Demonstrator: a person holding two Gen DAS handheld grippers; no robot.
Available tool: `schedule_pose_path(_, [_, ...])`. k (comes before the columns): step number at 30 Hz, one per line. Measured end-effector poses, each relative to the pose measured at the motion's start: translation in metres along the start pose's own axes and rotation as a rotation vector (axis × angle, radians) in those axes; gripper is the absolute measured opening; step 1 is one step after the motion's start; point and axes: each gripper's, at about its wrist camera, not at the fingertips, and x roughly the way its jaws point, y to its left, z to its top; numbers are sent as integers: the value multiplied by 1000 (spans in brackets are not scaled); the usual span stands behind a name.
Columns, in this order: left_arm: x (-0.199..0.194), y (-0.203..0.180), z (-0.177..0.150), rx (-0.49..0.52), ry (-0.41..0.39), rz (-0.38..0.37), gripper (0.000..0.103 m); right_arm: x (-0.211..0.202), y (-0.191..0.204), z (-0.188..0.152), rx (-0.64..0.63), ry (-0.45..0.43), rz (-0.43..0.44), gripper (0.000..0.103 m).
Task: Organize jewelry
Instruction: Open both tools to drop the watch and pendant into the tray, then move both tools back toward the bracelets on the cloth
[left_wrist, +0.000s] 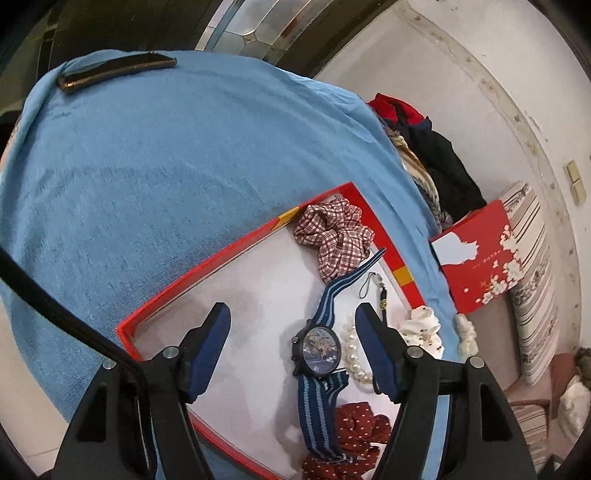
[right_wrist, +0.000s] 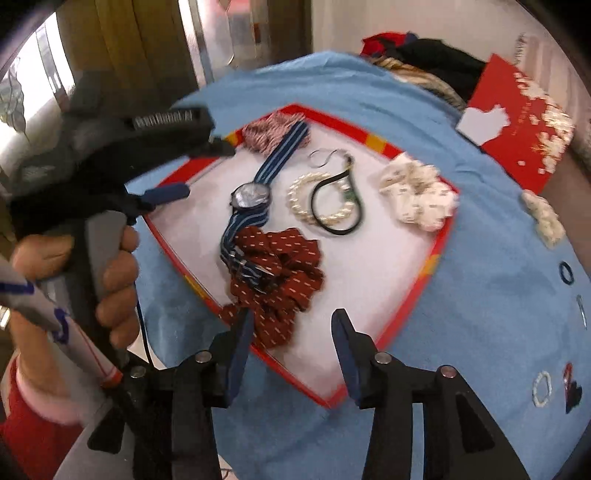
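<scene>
A: Where's the jewelry?

B: Mostly in the red tray (right_wrist: 406, 317), white-lined, sitting on the blue cloth (left_wrist: 155, 177) that covers the desk. In the right wrist view: watch (right_wrist: 252, 195) with a blue striped strap centre-left, pearl bracelet (right_wrist: 301, 206) just right of it, a black cord loop (right_wrist: 356, 218) lying across the pearls.

A: Scrunchies?

B: Three in the tray — checked one (right_wrist: 264, 131) at the top, dark red dotted one (right_wrist: 280, 266) lower centre with the watch strap's buckle end lying over it, cream one (right_wrist: 417, 195) on the right rim. Another cream piece (right_wrist: 545, 218) is outside on the cloth, far right.

A: Anything else loose?

B: Small items on the cloth at the right edge: a dark blue ring (right_wrist: 566, 273), a white beaded ring (right_wrist: 542, 388), a red-and-dark piece (right_wrist: 571, 387). Too blurred to say more.

A: Jaws?

B: Left gripper (left_wrist: 293, 317) released, nothing between the jaws — it hangs over the tray's white floor, watch below and between the fingertips. Right gripper (right_wrist: 291, 321) also parted and empty, over the tray's near corner, beside the red scrunchie, touching nothing.

A: Background?

B: Red flowered box (left_wrist: 476, 254) right of the cloth, a clothes pile (left_wrist: 424, 147) behind it, a dark phone-like slab (left_wrist: 118, 72) upper left on the cloth.
</scene>
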Motion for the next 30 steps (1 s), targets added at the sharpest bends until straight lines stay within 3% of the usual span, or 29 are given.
schedule_pose_path(6, [0,-15,-9,63,-4,30,69,-32,-42,-42,83,-27,-85,52])
schedule_pose_path(10, [-3,-33,-24,148,-23,55,69,-46,-95,-85,202,2,-158,52])
schedule_pose_path(13, [-9,-52,-43,238,-43,70,69,-61,-136,-120,305,15,-229,52])
schedule_pose_path(21, [-39,-110,-109,483,-39,73,69,-111,-224,-207,617,-38,-299,52])
schedule_pose_path(27, [-87,-155,-165,690,-132,94,69,-139,-241,-248,742,-114,-284,52])
schedule_pose_path(30, [-108,-172,-185,747,-176,85,78,-153,-237,-262,766,-152,-287,52])
